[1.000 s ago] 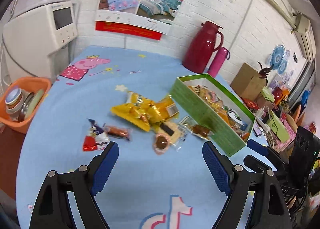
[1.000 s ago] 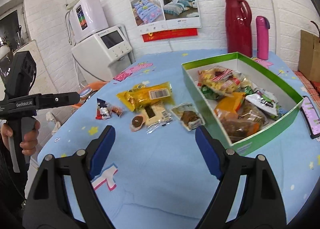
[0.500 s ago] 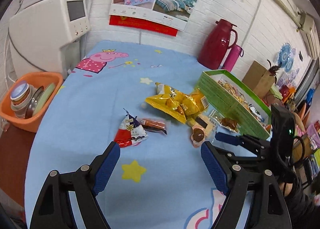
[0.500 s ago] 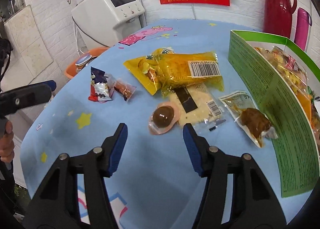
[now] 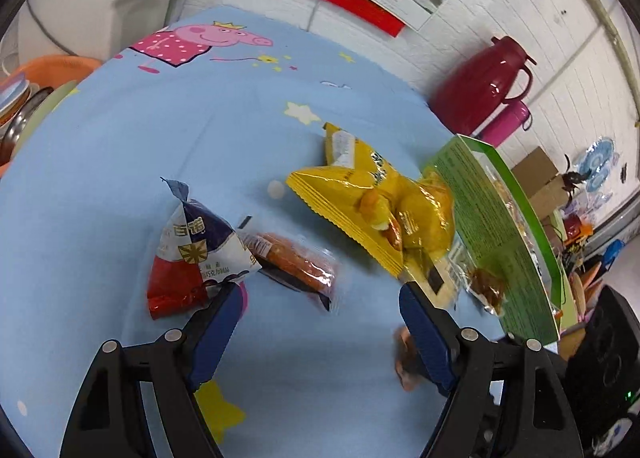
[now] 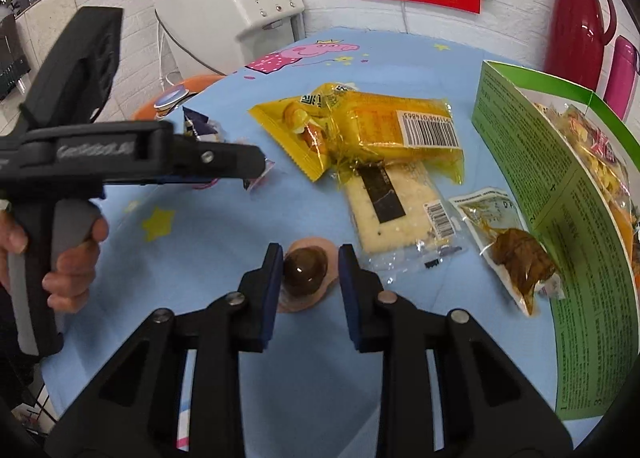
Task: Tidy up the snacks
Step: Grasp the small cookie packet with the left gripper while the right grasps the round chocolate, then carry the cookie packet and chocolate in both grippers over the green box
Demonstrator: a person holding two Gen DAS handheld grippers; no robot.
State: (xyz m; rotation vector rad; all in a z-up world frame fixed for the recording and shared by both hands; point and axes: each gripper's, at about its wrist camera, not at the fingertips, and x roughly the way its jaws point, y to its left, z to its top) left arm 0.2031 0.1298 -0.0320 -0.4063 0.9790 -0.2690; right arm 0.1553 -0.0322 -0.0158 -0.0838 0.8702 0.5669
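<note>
two grippers over loose snacks

right gripper (image 6: pixel 308 264) half-closed around the brown egg pack (image 6: pixel 305 272), not clamped; left gripper (image 5: pixel 320 304) wide open, sausage pack (image 5: pixel 294 264) just ahead between its fingers, green box (image 6: pixel 568 194) to the right.

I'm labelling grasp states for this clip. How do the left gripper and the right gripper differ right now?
The left gripper is wide open with bare tablecloth between its fingers; the right gripper has narrowed around the brown egg packet. The left hovers beside the red, white and blue packet; the right brackets its target, contact unclear. Both have blue pads and point at snacks outside the green box.
</note>
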